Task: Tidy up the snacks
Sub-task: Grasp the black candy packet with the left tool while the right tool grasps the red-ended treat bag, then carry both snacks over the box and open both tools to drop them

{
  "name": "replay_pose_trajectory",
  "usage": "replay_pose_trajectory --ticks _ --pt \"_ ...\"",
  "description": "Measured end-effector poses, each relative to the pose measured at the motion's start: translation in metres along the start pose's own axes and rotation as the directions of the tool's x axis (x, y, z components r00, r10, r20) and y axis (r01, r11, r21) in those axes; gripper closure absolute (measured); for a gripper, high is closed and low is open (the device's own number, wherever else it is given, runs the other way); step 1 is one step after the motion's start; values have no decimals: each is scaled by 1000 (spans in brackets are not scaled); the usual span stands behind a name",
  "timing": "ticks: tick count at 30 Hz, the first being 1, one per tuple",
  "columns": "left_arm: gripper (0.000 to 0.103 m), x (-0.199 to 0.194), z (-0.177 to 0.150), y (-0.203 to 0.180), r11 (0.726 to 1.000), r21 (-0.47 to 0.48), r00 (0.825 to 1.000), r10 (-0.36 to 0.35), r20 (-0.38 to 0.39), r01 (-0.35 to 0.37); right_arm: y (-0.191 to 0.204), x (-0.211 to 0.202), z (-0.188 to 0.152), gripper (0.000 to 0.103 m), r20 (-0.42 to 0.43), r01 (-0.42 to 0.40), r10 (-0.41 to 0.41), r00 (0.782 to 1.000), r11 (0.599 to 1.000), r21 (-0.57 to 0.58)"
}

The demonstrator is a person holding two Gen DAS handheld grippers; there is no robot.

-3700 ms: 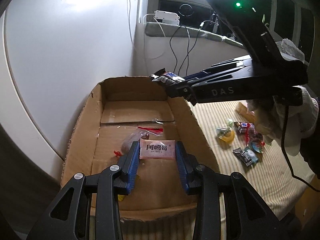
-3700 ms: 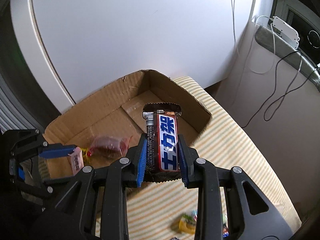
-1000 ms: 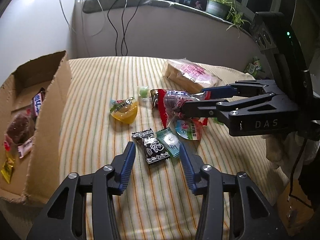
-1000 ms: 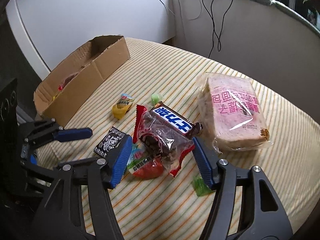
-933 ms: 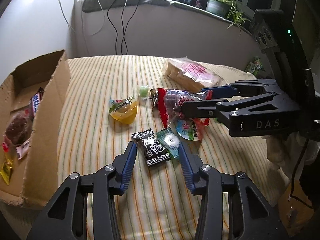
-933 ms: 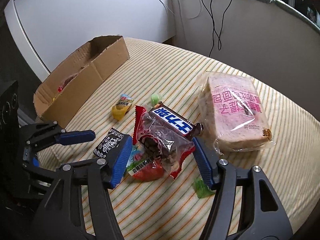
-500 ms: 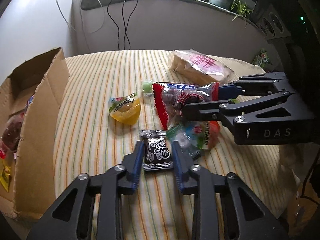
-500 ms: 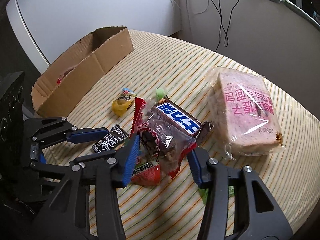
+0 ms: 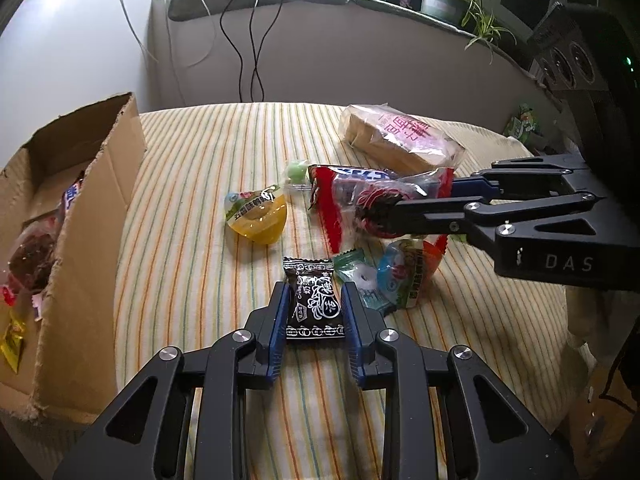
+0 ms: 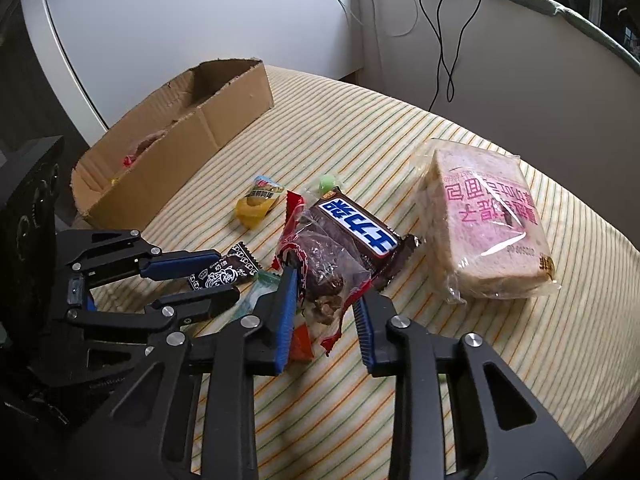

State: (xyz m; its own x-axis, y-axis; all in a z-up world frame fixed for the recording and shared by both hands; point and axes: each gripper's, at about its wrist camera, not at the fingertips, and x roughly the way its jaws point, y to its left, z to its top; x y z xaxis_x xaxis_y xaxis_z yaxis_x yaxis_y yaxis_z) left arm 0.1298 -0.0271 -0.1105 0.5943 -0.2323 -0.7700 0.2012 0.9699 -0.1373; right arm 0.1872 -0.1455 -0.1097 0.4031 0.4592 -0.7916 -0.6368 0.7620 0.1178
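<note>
The left gripper is pinched on a small black candy packet lying on the striped surface, its blue pads pressing the packet's two long edges; it looks light, flat and crinkly, so I judge a hold across the filled middle safer than one on the thin sealed ends, which would likely fold or slide out. The right gripper, whose jaws have just been closing, is clamped on a clear, red-edged bag of dark snacks; the soft, slippery film probably bunches, and its contents may crumble under a hard squeeze, so gripping the bulk rather than the loose rim seems wise. From the black packet, the left wrist view places the yellow jelly cup at about 11 o'clock, a small green sweet at 12, the wrapped bread loaf at 1, and the open cardboard box out at 9, with a few snacks already visible inside it. That view hides most of the chocolate bar with its blue label, which the right wrist view shows plainly, lying touching the bag at its 1 o'clock, partly under it. The right wrist view in turn shows the box only from outside, its contents mostly hidden, while showing the left gripper's pinch from the side; the green and red wrappers between the two grippers show better from the left.
</note>
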Motion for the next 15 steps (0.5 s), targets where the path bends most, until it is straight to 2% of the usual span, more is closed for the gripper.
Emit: replay_pose_trajectory --ticks 15 --pt "78 -39 6 8 1000 -23 996 -11 86 13 15 -41 7 77 96 40 -37 995 999 -26"
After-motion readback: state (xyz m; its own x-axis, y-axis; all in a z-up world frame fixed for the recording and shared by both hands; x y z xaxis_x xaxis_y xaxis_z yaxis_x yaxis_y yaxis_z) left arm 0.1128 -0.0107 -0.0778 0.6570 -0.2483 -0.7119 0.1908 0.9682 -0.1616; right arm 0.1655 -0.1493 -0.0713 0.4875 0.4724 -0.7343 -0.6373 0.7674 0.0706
